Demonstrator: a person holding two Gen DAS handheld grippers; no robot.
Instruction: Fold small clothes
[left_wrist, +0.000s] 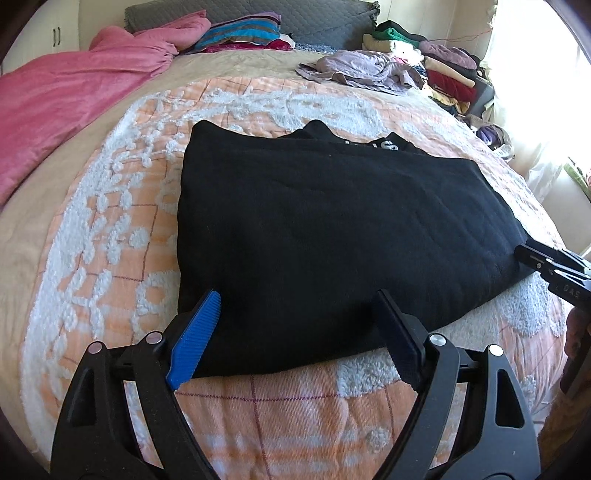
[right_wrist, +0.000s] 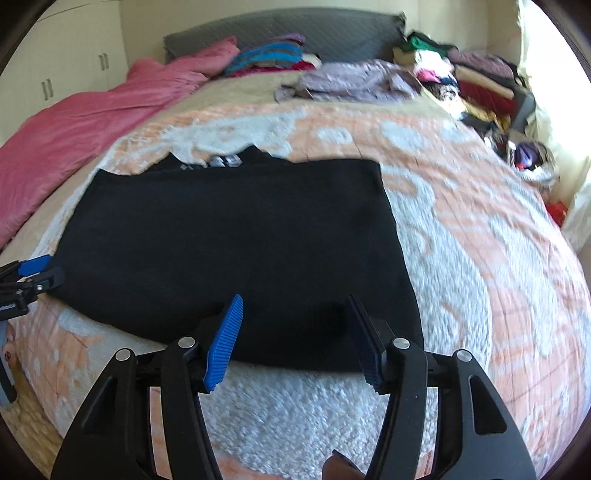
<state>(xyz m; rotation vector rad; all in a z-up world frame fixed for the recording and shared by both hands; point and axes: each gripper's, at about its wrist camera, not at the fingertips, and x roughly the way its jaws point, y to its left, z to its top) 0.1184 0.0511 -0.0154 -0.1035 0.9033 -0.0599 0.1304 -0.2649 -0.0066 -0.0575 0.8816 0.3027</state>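
Black garment (left_wrist: 332, 229) lies flat on the bed, folded to a rough rectangle; a strip of white lettering (left_wrist: 388, 147) shows at its far edge, 12 o'clock in the left wrist view. It sits on the peach-and-white tufted bedspread (left_wrist: 110, 229), near edge toward both cameras.

Left gripper (left_wrist: 299, 299): jaws apart, pitched steeply down at the garment's near edge, 6 o'clock in its own view. The blue finger (left_wrist: 195, 339) sits over the near left corner, the other over the cloth at 5 o'clock. Nothing clamped; fabric between the tips lies flat.

Right gripper (right_wrist: 295, 299): jaws apart but narrower than the left's, also pitched down, straddling the near edge by the garment's right corner. Cloth between the tips looks slightly bunched; pads not pressing it.

Each sees the other: the right gripper at 3 o'clock in the left view, tips at the garment's right corner; the left at 9 o'clock in the right view, at the left corner. Whether either touches there, can't tell.

Further out: pink blanket (left_wrist: 74, 92) at 10 o'clock, grey headboard (left_wrist: 325, 22) at 12, crumpled lilac garment (left_wrist: 369, 70) and stacked clothes (left_wrist: 443, 70) at 1–2 o'clock.
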